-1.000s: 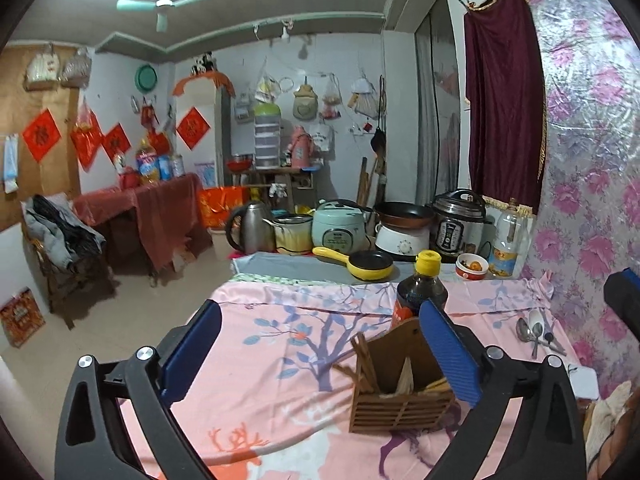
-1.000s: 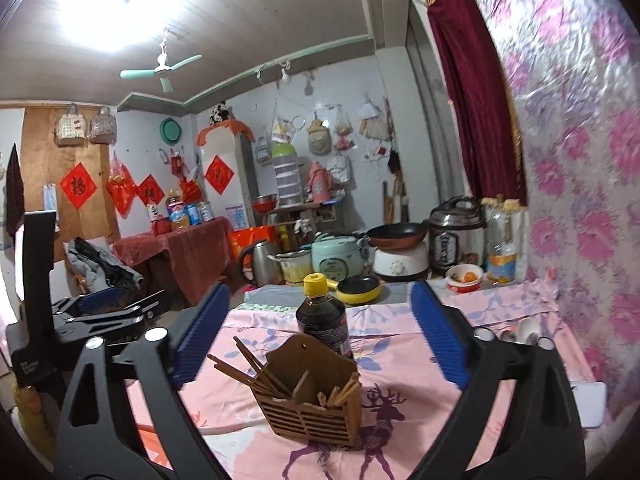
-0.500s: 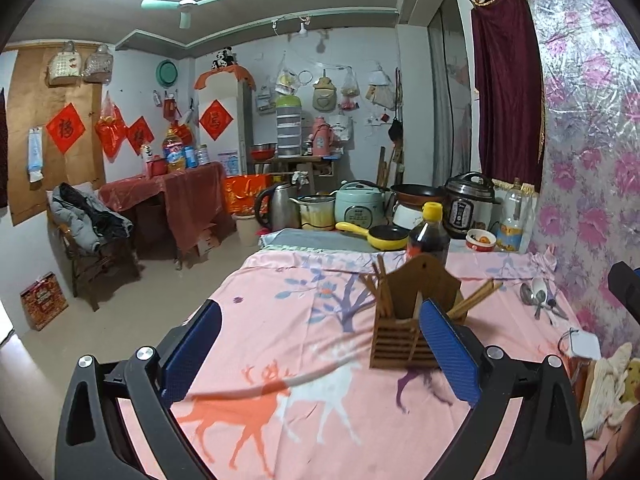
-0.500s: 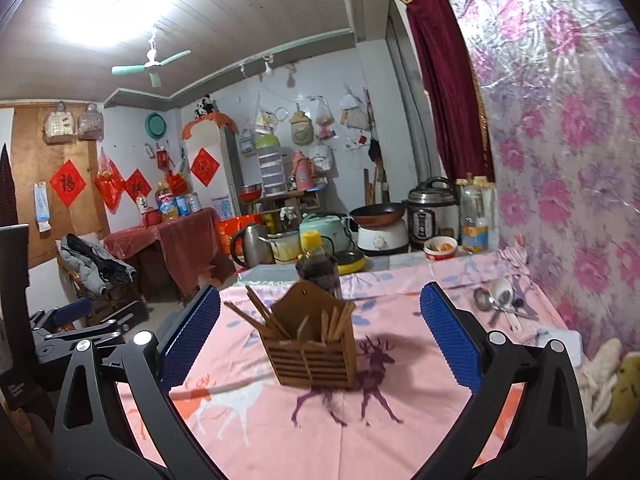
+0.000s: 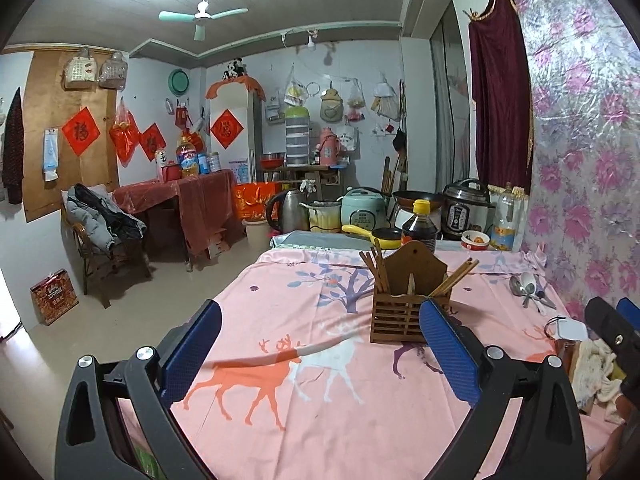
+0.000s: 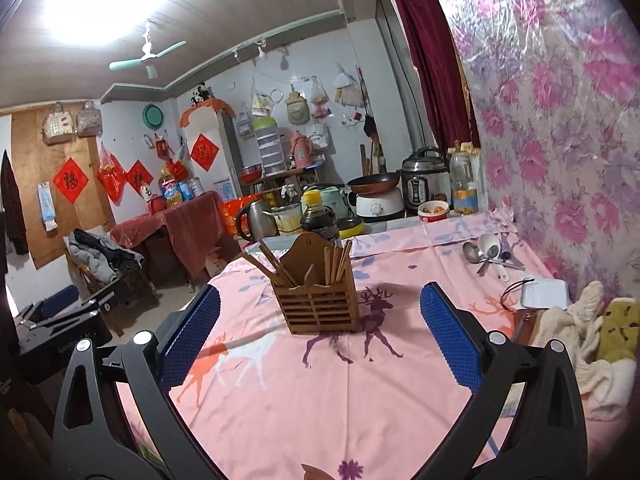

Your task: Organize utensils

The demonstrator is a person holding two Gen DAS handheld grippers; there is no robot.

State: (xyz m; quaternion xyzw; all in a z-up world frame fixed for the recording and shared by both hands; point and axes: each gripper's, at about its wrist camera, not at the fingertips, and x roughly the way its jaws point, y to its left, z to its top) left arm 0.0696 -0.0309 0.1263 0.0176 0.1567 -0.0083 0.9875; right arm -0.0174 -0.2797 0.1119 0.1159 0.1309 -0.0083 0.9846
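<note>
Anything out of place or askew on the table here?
Yes: several spoons lie loose in a heap on the cloth near the floral wall, apart from the wooden holder, whose chopsticks lean at mixed angles. Nothing looks spilled.

Two low tool-mounted views across the table (shared: utensil holder [image 5: 408,300]).

The right gripper [image 6: 320,336] hangs wide open and empty before the wooden chopstick holder [image 6: 316,300]; spoons [image 6: 486,252] lie well right of the holder.

holder [image 6: 316,304]: 1 | spoons [image 6: 486,250]: 3 | sauce bottle [image 6: 319,218]: 1 | claws: 2
</note>
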